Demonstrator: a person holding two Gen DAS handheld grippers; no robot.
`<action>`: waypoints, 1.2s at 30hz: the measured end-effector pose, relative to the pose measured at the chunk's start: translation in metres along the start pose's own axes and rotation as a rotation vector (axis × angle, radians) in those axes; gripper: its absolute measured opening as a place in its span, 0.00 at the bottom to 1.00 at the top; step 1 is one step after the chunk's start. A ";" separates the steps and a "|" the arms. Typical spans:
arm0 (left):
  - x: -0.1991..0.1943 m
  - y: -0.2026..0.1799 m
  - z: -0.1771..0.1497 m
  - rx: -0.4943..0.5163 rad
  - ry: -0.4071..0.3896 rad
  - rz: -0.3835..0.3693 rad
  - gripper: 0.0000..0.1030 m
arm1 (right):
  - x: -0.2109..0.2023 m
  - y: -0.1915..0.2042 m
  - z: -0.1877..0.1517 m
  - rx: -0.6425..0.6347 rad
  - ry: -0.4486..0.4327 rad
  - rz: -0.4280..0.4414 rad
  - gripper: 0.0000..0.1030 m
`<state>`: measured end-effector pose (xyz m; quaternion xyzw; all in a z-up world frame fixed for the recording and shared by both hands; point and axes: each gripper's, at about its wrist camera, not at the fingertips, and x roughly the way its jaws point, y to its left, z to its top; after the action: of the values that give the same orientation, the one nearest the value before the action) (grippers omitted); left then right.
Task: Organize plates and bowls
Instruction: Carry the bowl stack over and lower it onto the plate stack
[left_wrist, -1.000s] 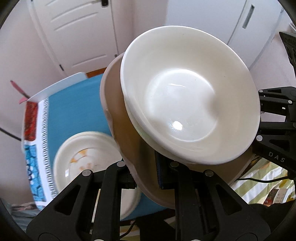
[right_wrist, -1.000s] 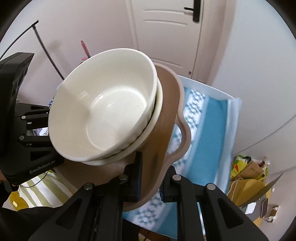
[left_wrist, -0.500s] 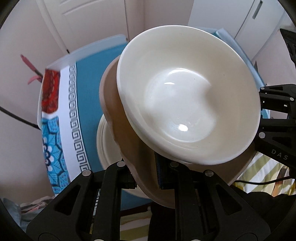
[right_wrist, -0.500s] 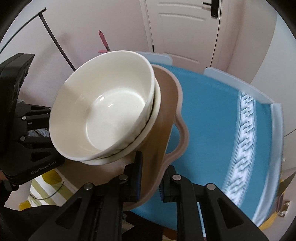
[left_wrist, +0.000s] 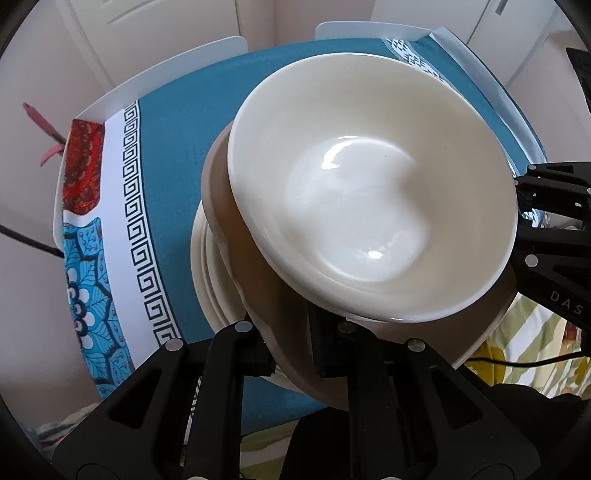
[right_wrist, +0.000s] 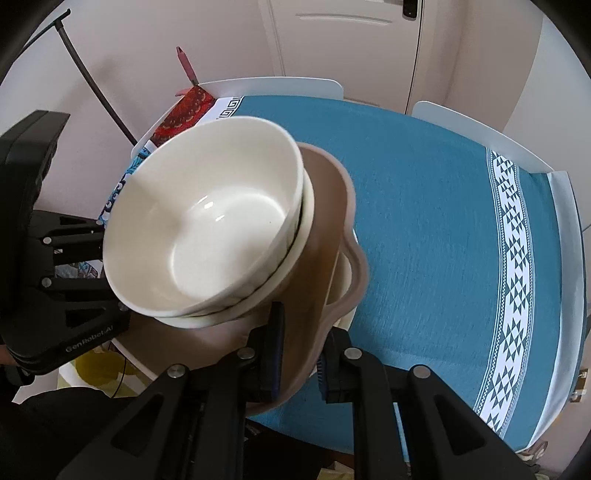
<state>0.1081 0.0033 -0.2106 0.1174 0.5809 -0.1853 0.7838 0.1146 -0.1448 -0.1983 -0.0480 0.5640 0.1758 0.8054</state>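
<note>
Two cream bowls (left_wrist: 369, 199) sit nested on a tan handled tray (right_wrist: 325, 229), up over the blue tablecloth's (right_wrist: 424, 206) near edge. Left gripper (left_wrist: 291, 354) and right gripper (right_wrist: 299, 354) each pinch the tray's rim. White plates (left_wrist: 207, 280) lie underneath.

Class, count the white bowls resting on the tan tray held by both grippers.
2: a deep top bowl nested in a shallower bowl beneath, both on the tan tray. More could be hidden between them.
</note>
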 end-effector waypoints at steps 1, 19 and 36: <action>0.000 0.002 0.000 0.000 0.002 0.000 0.11 | -0.001 0.002 -0.001 0.000 -0.002 0.000 0.13; 0.004 0.005 -0.002 0.019 0.020 0.019 0.13 | 0.008 0.001 0.002 0.025 0.027 0.002 0.14; -0.032 0.002 -0.008 0.049 0.031 0.047 0.25 | -0.007 -0.005 0.008 0.077 0.052 -0.008 0.14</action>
<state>0.0940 0.0134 -0.1822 0.1529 0.5852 -0.1791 0.7759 0.1214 -0.1490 -0.1897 -0.0238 0.5907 0.1494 0.7925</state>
